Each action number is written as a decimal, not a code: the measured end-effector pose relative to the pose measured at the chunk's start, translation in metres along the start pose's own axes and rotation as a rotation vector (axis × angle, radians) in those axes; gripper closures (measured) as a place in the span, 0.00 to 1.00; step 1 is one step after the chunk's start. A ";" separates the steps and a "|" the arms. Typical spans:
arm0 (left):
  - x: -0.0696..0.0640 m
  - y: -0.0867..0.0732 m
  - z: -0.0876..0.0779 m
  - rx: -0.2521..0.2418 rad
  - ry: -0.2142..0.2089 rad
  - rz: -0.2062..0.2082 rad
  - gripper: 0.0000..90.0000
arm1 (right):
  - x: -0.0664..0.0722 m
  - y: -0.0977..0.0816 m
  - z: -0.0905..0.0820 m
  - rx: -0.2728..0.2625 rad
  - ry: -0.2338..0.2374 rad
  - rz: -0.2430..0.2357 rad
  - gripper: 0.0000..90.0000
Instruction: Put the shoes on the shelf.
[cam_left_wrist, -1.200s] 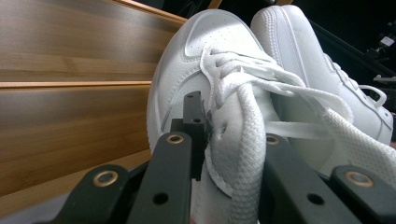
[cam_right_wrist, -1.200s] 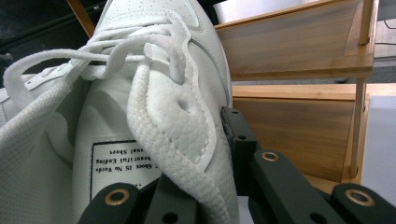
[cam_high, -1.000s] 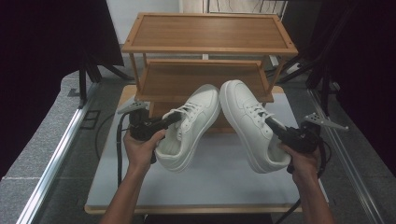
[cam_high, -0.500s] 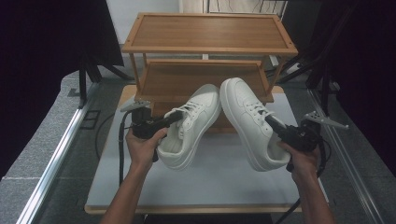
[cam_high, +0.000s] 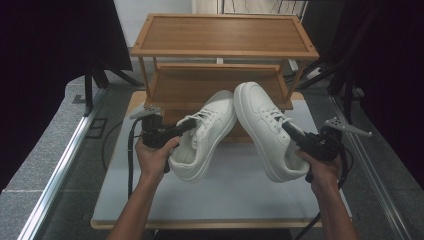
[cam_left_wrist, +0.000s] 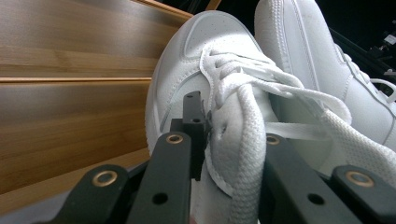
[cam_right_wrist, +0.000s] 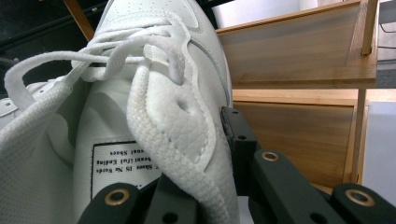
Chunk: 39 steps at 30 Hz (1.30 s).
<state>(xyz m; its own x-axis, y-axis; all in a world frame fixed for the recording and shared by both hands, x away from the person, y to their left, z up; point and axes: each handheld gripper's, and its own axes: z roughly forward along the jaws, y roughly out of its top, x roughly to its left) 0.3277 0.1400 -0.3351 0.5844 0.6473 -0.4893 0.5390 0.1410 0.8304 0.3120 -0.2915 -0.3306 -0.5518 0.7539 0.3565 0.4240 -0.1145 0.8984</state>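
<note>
At frame centre, above the bench (cam_high: 240, 192), left gripper (cam_high: 186, 127) and right gripper (cam_high: 289, 131) each clamp a white sneaker's collar: left sneaker (cam_high: 205, 135), right sneaker (cam_high: 265, 127). Light, soft uppers; grip padded collar w/ fingers.

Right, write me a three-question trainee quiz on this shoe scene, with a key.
1. True or false: each gripper is clamped on the side wall of a white sneaker.
2. Which shoe has its toe nearer the wooden rack's lower shelf? A) left shoe B) right shoe
3. What piece of furniture stands at the table's far end?

Key:
1. True: left gripper grips the left shoe, right gripper the right shoe.
2. B
3. The wooden rack on the table.
</note>
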 end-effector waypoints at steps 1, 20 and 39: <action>0.000 0.000 0.000 0.000 0.000 0.000 0.90 | 0.000 0.000 0.000 0.000 0.000 0.000 0.94; 0.001 0.002 0.002 -0.007 0.002 0.000 0.90 | 0.002 0.003 0.004 0.007 -0.009 -0.003 0.93; 0.002 0.003 -0.005 -0.011 0.001 0.002 0.90 | 0.006 0.008 0.004 -0.020 0.011 0.009 0.93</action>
<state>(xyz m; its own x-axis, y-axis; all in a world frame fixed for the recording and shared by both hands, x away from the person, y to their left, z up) 0.3274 0.1454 -0.3318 0.5850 0.6482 -0.4875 0.5308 0.1484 0.8344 0.3155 -0.2851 -0.3223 -0.5561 0.7455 0.3674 0.4147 -0.1342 0.9000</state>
